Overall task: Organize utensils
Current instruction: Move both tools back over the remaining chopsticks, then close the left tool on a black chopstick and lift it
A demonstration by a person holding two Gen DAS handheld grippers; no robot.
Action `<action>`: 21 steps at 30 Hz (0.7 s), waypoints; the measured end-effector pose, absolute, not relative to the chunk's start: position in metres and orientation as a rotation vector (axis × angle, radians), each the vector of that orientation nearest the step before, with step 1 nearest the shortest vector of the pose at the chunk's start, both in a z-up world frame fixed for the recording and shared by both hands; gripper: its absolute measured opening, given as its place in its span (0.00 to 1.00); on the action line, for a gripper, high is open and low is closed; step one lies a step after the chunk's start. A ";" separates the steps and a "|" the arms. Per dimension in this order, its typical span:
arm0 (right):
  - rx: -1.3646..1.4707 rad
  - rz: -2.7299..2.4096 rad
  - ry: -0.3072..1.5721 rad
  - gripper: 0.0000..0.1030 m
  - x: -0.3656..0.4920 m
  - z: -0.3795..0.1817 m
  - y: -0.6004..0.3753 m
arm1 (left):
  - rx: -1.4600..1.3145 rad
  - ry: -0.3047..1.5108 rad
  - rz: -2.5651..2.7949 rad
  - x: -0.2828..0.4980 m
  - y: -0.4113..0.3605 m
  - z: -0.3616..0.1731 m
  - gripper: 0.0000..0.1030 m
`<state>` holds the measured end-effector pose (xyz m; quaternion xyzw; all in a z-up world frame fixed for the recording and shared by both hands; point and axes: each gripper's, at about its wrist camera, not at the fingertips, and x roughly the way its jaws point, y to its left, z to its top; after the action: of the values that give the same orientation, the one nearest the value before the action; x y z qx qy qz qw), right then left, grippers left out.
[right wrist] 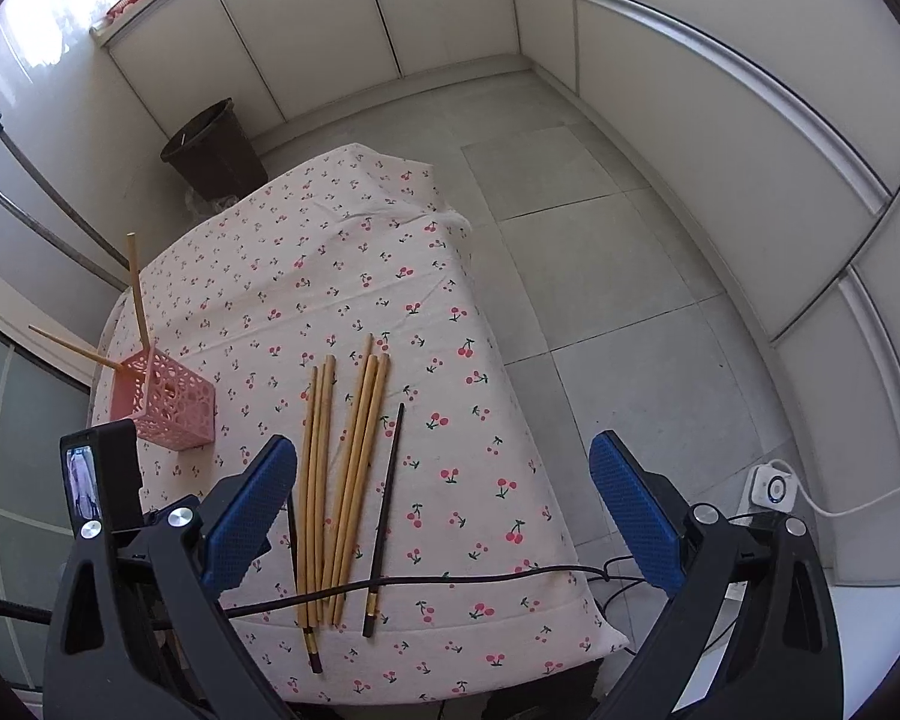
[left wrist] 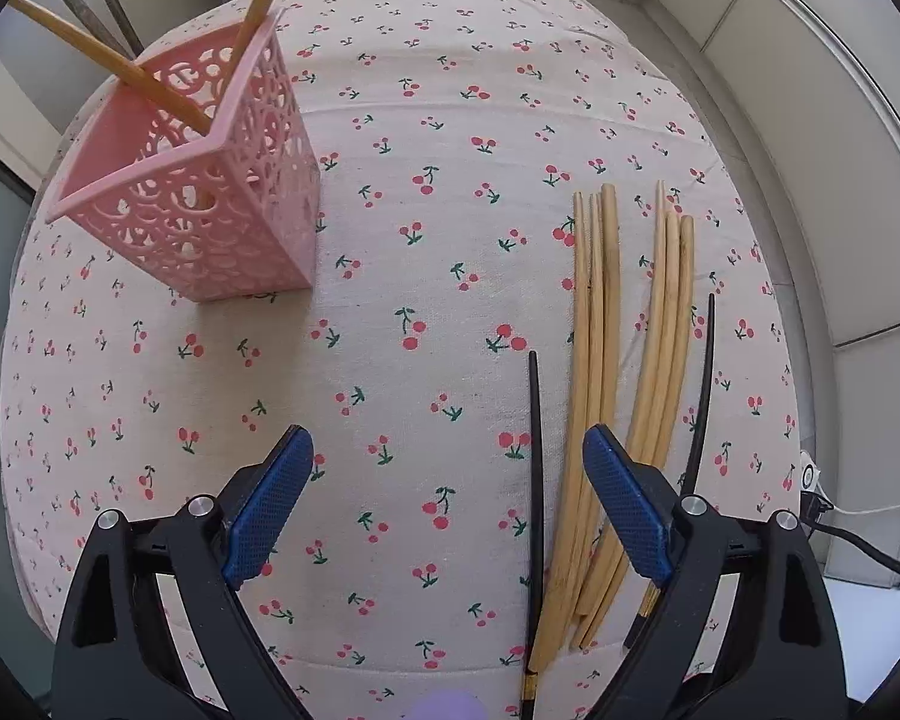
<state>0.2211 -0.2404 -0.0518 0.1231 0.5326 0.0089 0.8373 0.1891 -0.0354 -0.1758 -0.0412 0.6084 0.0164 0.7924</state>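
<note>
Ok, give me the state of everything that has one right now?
Left gripper: open, empty.
Right gripper: open, empty.
Pink holder: upright, two wooden chopsticks leaning inside.
Loose wooden chopsticks: flat on the cloth, bunched.
Black chopsticks: flat, one either side of the bunch.
Bin: upright on the floor.

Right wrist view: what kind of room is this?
Probably a home kitchen or utility corner. White cabinet doors line the walls above a grey tiled floor, a dark bin stands in the corner, and a small table under a cherry-print cloth holds chopsticks and a pink holder.
</note>
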 end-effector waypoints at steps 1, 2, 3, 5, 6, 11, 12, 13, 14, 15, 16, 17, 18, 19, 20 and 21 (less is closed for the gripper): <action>0.261 0.018 1.132 0.92 0.222 -0.053 -0.241 | -0.081 1.305 0.036 0.191 -0.038 -0.177 0.85; 0.261 0.017 1.137 0.92 0.223 -0.055 -0.241 | -0.073 1.298 0.034 0.193 -0.041 -0.179 0.85; 0.261 0.016 1.139 0.92 0.223 -0.055 -0.241 | -0.061 1.289 0.032 0.195 -0.045 -0.181 0.84; 0.264 0.015 1.140 0.92 0.223 -0.057 -0.243 | -0.029 1.269 0.048 0.197 -0.050 -0.183 0.80; 0.269 0.015 1.142 0.92 0.223 -0.057 -0.243 | -0.015 1.257 0.054 0.200 -0.052 -0.184 0.76; 0.281 0.017 1.158 0.92 0.226 -0.062 -0.244 | -0.030 1.268 0.039 0.210 -0.058 -0.193 0.61; 0.278 0.017 1.160 0.92 0.227 -0.063 -0.243 | -0.039 1.278 0.034 0.212 -0.059 -0.196 0.58; 0.275 0.018 1.161 0.92 0.227 -0.063 -0.243 | -0.045 1.289 0.029 0.214 -0.059 -0.199 0.53; 0.273 0.017 1.162 0.92 0.227 -0.064 -0.242 | -0.049 1.304 0.022 0.216 -0.061 -0.202 0.48; 0.272 0.018 1.165 0.92 0.227 -0.066 -0.241 | -0.043 1.306 0.025 0.217 -0.062 -0.205 0.49; 0.271 0.019 1.168 0.92 0.228 -0.067 -0.241 | -0.027 1.295 0.027 0.217 -0.064 -0.205 0.47; 0.271 0.019 1.172 0.92 0.228 -0.068 -0.241 | -0.019 1.292 0.018 0.218 -0.066 -0.205 0.42; 0.272 0.017 1.176 0.92 0.229 -0.070 -0.241 | -0.015 1.287 0.007 0.219 -0.067 -0.204 0.34; 0.273 0.012 1.182 0.92 0.230 -0.072 -0.241 | -0.006 1.282 0.000 0.219 -0.068 -0.204 0.29; 0.273 0.007 1.186 0.92 0.230 -0.073 -0.240 | 0.005 1.276 -0.008 0.218 -0.069 -0.203 0.21; 0.275 0.002 1.195 0.92 0.232 -0.077 -0.240 | 0.010 1.270 -0.015 0.216 -0.068 -0.203 0.14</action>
<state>0.2318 -0.2401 -0.0765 0.1291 0.5606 0.0009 0.8180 0.2163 -0.0679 -0.2030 0.0048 0.5931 -0.0072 0.8051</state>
